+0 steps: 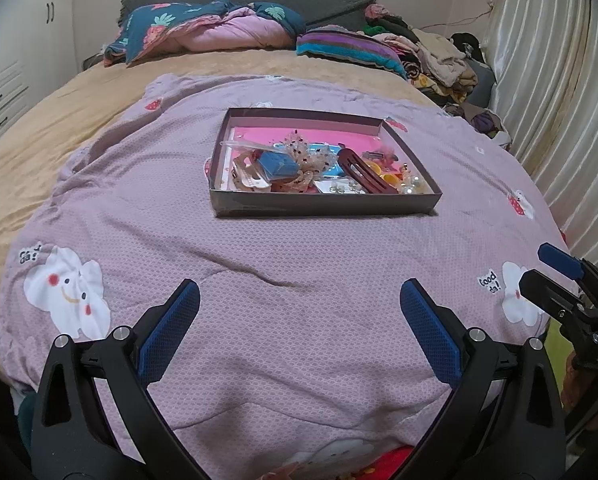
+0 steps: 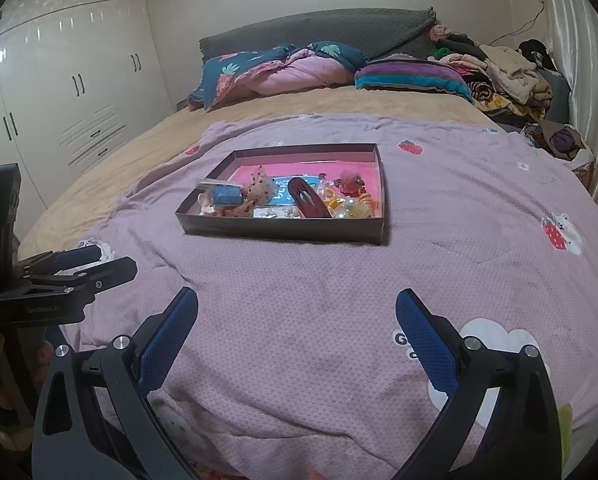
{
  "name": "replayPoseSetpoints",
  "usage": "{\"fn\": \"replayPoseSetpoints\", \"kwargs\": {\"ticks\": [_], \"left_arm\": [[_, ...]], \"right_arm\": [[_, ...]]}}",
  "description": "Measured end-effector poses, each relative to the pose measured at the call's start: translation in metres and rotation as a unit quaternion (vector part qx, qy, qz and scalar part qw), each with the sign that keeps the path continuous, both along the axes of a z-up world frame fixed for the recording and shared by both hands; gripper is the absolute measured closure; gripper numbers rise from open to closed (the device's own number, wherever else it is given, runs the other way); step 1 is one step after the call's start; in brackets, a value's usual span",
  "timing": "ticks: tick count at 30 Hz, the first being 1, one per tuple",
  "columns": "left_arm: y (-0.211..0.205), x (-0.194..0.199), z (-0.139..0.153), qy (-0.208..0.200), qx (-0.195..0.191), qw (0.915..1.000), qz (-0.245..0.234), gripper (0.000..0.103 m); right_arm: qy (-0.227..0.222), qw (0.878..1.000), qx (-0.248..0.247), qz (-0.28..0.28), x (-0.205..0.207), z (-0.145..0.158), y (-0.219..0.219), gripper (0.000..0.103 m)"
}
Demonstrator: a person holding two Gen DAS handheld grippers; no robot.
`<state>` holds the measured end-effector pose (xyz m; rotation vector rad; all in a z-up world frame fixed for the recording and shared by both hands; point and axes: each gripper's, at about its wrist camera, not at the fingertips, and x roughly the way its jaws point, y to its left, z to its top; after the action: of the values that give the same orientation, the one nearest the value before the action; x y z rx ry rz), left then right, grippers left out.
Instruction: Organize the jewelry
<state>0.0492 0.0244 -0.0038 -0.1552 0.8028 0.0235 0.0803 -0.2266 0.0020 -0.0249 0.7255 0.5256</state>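
A shallow dark box (image 1: pixel 323 203) with a pink lining sits on the lilac quilt (image 1: pixel 283 264) in the middle of the bed; it also shows in the right wrist view (image 2: pixel 283 230). In it lie a dark red hair clip (image 1: pixel 365 171), a small blue box (image 1: pixel 277 165), a lace bow (image 1: pixel 311 154), pearls (image 1: pixel 413 184) and several other small pieces. My left gripper (image 1: pixel 299 300) is open and empty, hovering over the quilt in front of the box. My right gripper (image 2: pixel 297 308) is open and empty, beside it to the right.
Folded bedding (image 1: pixel 203 32) and a striped blanket (image 1: pixel 351 46) lie at the headboard. A heap of clothes (image 1: pixel 439 56) is at the far right by the curtain (image 1: pixel 551 100). White wardrobes (image 2: pixel 71 80) stand left of the bed.
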Motion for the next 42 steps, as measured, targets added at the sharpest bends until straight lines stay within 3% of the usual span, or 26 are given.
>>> {"fn": "replayPoseSetpoints", "kwargs": {"ticks": [33, 42], "left_arm": [[0.005, 0.000, -0.003, 0.001, -0.004, 1.0000, 0.003, 0.009], [0.010, 0.005, -0.010, 0.018, -0.009, 0.9997, 0.015, 0.009]], "right_arm": [[-0.011, 1.000, -0.013, -0.003, -0.002, 0.008, 0.001, 0.004], [-0.010, 1.000, -0.024, -0.003, 0.003, 0.007, 0.005, 0.004]]}}
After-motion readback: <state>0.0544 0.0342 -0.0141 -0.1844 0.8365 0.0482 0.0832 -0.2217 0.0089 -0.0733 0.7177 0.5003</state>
